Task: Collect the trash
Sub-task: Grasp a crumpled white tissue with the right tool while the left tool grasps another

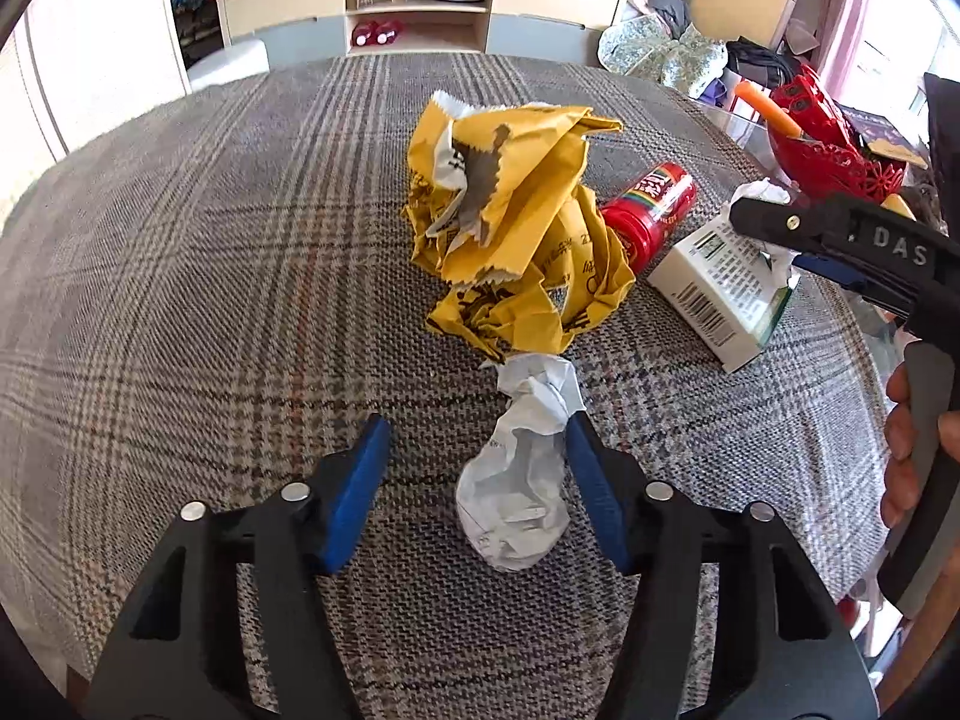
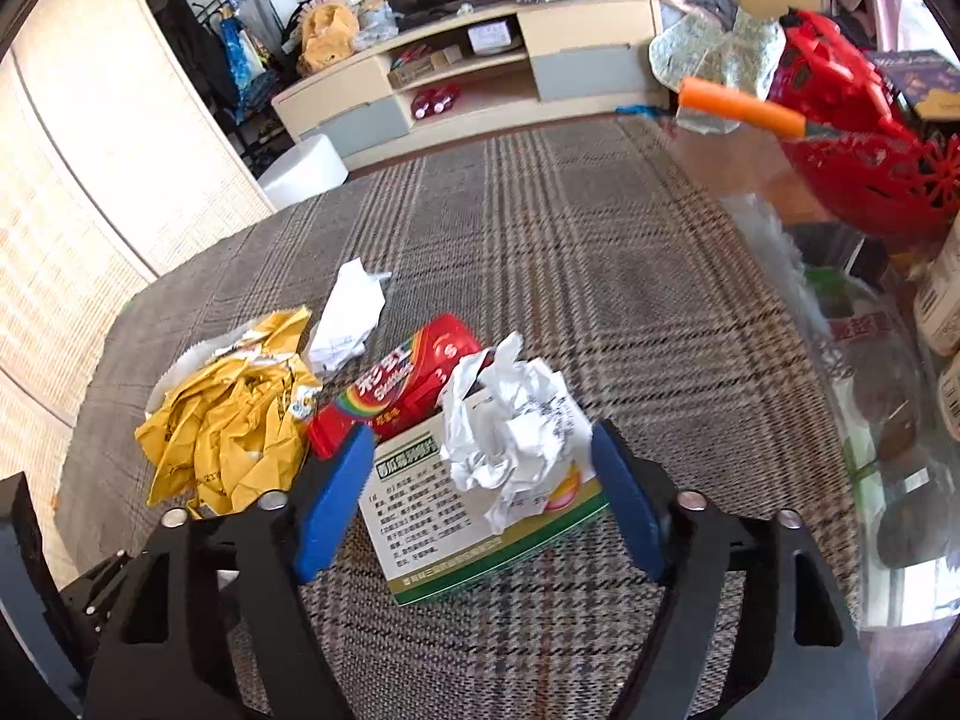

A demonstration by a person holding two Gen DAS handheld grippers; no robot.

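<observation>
While the left gripper [image 1: 477, 462] hangs low over the plaid tablecloth [image 1: 180, 276], its blue fingers [image 1: 360, 480] stand wide apart, and a crumpled white receipt [image 1: 522, 480] lies on the cloth between them, against the right-hand finger. Just beyond that wad sits a crumpled yellow paper bag [image 1: 516, 228], touching its far end. To the right of the bag a red candy tube [image 1: 651, 216] lies on its side, and next to that is a white and green carton [image 1: 720, 294] with a second white paper ball [image 2: 510, 426] resting on top. Over this carton the right gripper [image 2: 483, 480] hovers with its jaws spread wide, one finger on each side of the paper ball, clasping nothing. At the far right a red lattice basket [image 1: 834, 150] stands near the table edge
</observation>
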